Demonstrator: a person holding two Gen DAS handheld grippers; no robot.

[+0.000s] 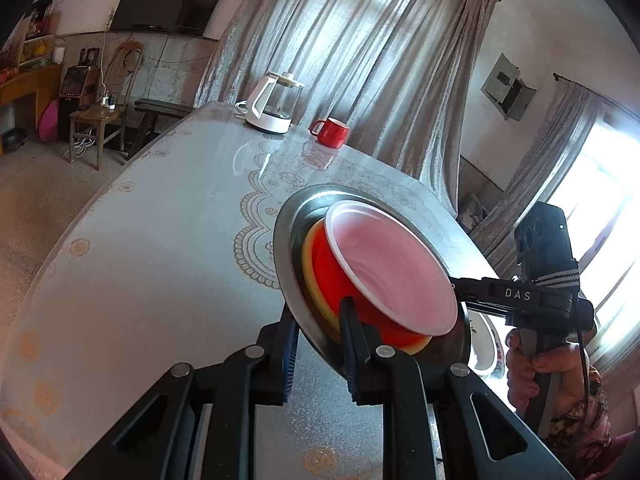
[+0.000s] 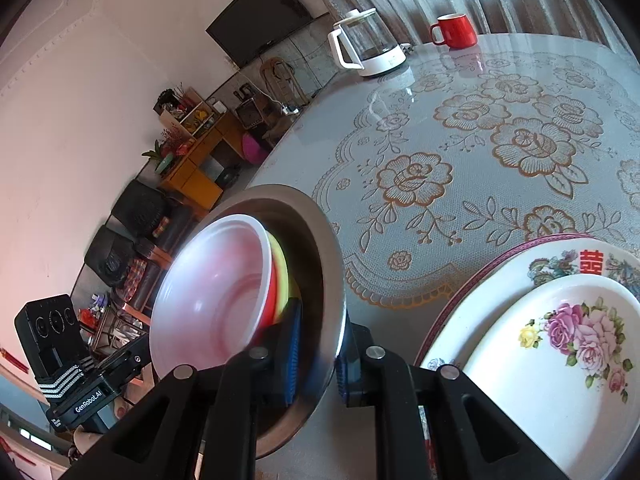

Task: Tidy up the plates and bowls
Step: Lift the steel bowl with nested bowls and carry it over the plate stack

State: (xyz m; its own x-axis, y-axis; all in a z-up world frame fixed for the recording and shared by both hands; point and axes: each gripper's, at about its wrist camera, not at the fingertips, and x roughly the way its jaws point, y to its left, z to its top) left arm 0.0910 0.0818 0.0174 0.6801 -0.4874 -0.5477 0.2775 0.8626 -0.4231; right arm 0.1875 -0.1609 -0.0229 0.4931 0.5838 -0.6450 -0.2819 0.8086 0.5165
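Both grippers, left [image 1: 320, 344] and right [image 2: 318, 356], clamp the steel bowl's [image 2: 320, 240] rim, its 2 nested bowls [image 2: 216, 292] tilting beside the floral plates [image 2: 532, 364]. Next: likely level it, then set it down.

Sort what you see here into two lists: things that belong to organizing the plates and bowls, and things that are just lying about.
Part of the job:
- steel bowl, clamped at its rim by the left gripper and the right gripper
- white plastic bowl, red bowl and yellow bowl nested inside it
- two flowered plates, stacked

Just lying about:
- glass kettle
- red mug
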